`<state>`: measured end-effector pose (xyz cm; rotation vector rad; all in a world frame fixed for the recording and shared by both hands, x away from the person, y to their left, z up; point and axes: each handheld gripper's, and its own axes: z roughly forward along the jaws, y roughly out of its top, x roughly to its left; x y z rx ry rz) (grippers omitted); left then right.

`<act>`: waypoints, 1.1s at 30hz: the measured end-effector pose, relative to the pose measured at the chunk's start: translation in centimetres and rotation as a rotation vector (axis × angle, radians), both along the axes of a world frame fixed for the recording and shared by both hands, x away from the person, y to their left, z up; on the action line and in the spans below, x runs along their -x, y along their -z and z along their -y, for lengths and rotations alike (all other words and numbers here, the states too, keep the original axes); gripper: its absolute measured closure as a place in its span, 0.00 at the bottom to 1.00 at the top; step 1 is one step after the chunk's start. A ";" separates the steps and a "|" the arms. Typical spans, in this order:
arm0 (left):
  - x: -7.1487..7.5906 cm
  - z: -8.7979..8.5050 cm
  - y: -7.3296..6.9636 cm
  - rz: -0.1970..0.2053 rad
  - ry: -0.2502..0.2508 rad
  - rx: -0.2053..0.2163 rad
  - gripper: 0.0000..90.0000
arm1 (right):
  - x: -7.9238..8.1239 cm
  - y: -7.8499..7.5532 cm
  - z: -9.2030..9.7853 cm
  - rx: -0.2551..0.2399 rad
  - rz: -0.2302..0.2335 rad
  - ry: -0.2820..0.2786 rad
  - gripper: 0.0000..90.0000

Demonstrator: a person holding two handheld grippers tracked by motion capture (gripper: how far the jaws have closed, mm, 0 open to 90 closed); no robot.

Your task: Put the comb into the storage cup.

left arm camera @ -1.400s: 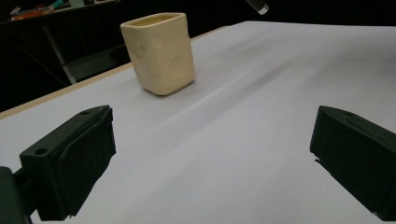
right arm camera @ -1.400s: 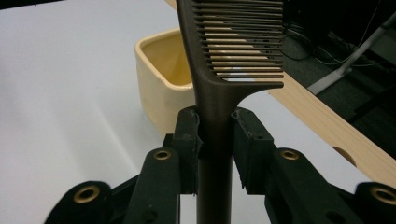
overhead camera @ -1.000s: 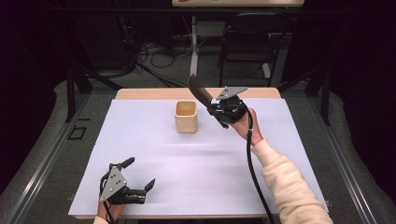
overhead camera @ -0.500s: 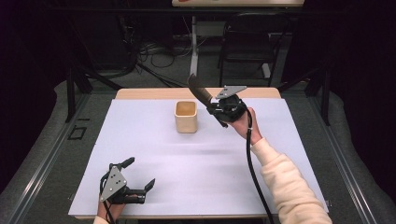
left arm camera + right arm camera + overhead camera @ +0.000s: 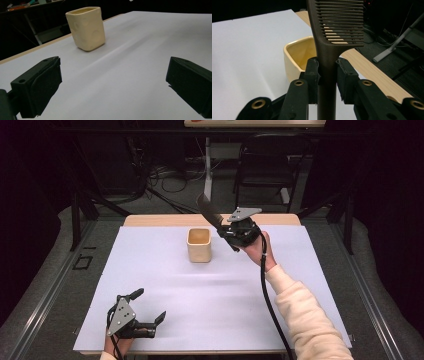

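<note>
Comb [image 5: 329,37], dark brown, is clamped by its handle between the two pads of the right gripper [image 5: 327,72], teeth end raised above and ahead of the jaws. In the high view the same comb [image 5: 207,210] slants up and away from the right gripper [image 5: 231,236], which is held off the white table cover [image 5: 250,305]. Cream-coloured square cup [image 5: 199,245] stands upright just beside this gripper, on its left and slightly lower; in the right gripper view its open mouth [image 5: 299,53] lies directly beyond the jaws. Gripping the handle leaves the toothed end free, and the raised, tilted pose suggests the comb is being lined up for lowering into the cup, though which end would enter first cannot be judged from this angle. Left gripper [image 5: 147,312] rests low on the near part of the cover, jaws wide apart and holding nothing, well apart from the cup [image 5: 86,27] ahead of it; it appears to be parked clear of the working area.
</note>
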<state>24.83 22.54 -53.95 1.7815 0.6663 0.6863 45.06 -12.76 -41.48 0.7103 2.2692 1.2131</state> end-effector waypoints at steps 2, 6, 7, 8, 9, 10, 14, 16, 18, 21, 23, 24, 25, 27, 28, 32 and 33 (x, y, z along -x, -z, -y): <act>0.0 0.0 0.0 0.000 0.003 0.001 0.00 | 0.0 -0.1 -0.1 0.003 0.007 -0.001 0.81; 0.0 0.0 0.0 -0.001 0.004 0.003 0.00 | -0.1 -0.5 -0.5 0.005 0.014 -0.003 0.81; 0.0 0.0 0.0 -0.001 0.004 0.005 0.00 | -0.2 -0.6 -0.6 0.008 0.017 -0.004 0.81; 0.0 0.0 0.0 -0.001 0.004 0.005 0.00 | -0.3 -0.6 -0.7 0.002 0.019 -0.002 0.81; 0.0 0.0 0.0 -0.001 0.003 0.005 0.00 | -0.3 -0.6 -0.7 0.002 0.019 -0.002 0.81; 0.0 0.0 0.0 -0.002 0.003 0.005 0.00 | -0.4 -0.6 -0.8 -0.001 0.020 -0.002 0.81; 0.0 0.0 0.0 -0.001 0.003 0.005 0.00 | -0.7 -0.5 -1.3 -0.006 0.028 0.000 0.81; 0.0 0.0 0.0 -0.001 0.002 0.006 0.00 | -0.9 -0.5 -1.5 -0.010 0.030 -0.001 0.81; 0.0 0.0 0.0 0.000 0.003 0.006 0.00 | -1.0 -0.5 -1.9 -0.012 0.040 -0.001 0.81; 0.0 0.0 0.0 0.001 0.003 0.003 0.00 | -1.0 -0.5 -2.1 -0.012 0.050 -0.004 0.81; 0.0 0.0 -0.1 0.001 0.003 0.005 0.00 | -1.1 -0.5 -2.3 -0.013 0.052 -0.004 0.81; 0.0 0.0 0.0 -0.001 0.004 0.005 0.00 | -1.2 -0.5 -2.5 -0.015 0.054 -0.004 0.81; 0.0 0.0 0.0 -0.001 0.005 0.006 0.00 | -1.2 -0.5 -2.5 -0.015 0.054 -0.004 0.81; 0.0 0.0 0.0 0.000 0.004 0.005 0.00 | -1.4 -0.7 -2.8 -0.021 0.063 -0.006 0.81; 0.0 0.0 0.0 -0.001 0.005 0.008 0.00 | -1.4 -0.7 -2.8 -0.021 0.063 -0.006 0.81; 0.0 0.0 0.0 0.000 0.003 0.005 0.00 | -1.5 -0.7 -3.2 -0.026 0.069 -0.005 0.81; 0.0 0.0 0.0 -0.001 0.003 0.006 0.00 | -1.5 -0.8 -3.3 -0.030 0.072 -0.007 0.81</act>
